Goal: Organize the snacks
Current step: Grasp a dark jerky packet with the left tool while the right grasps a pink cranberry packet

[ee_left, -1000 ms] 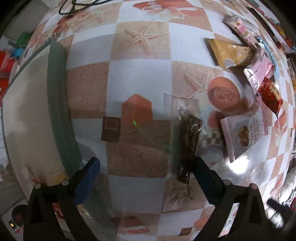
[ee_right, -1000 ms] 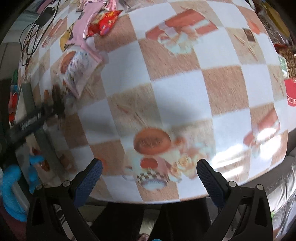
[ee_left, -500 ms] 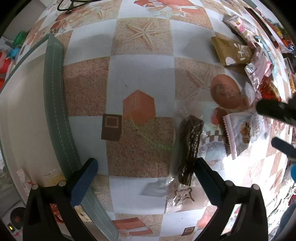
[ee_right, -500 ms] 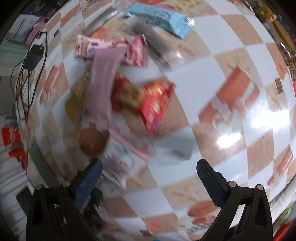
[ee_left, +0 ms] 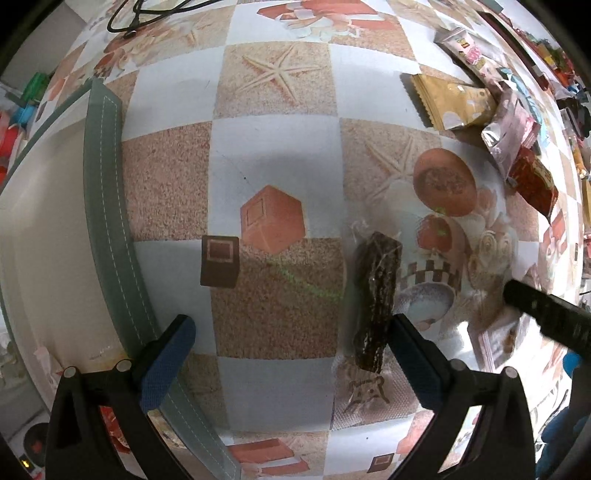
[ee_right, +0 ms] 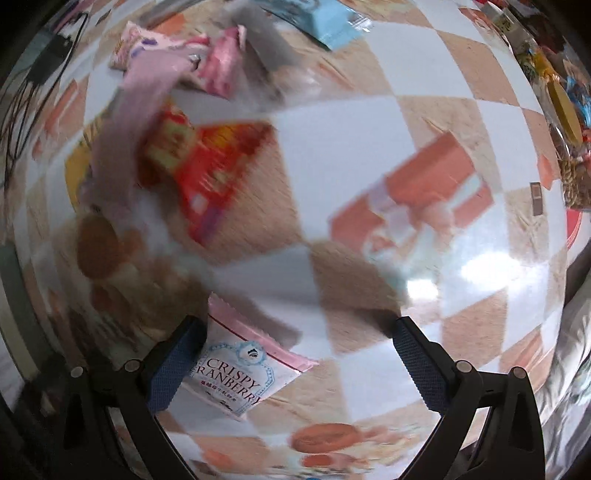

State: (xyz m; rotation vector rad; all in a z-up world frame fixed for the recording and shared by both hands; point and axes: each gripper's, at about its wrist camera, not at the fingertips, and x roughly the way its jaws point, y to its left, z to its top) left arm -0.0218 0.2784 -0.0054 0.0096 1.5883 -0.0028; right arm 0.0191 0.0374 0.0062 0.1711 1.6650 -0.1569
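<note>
In the left wrist view a dark brown snack bar in clear wrap (ee_left: 376, 299) lies on the checkered tablecloth, just inside the right finger of my open left gripper (ee_left: 288, 354). A grey-green bin rim (ee_left: 107, 206) runs along the left. In the right wrist view, which is motion-blurred, my right gripper (ee_right: 291, 354) is open above a pink and white "Crispy Cranberry" packet (ee_right: 240, 373) that lies beside its left finger. Farther off lie a red packet (ee_right: 218, 166), pink packets (ee_right: 173, 62) and a light blue packet (ee_right: 321, 18).
A yellow packet (ee_left: 450, 103), a silvery pink packet (ee_left: 511, 129) and a red packet (ee_left: 535, 184) lie at the right of the left wrist view. The other gripper's black body (ee_left: 546, 314) reaches in from the right. A black cable (ee_left: 147, 14) lies at the far edge.
The right gripper swept from bare tablecloth toward the snack pile and now hovers over the cranberry packet. The left gripper has barely moved; the snack bar stays by its right finger.
</note>
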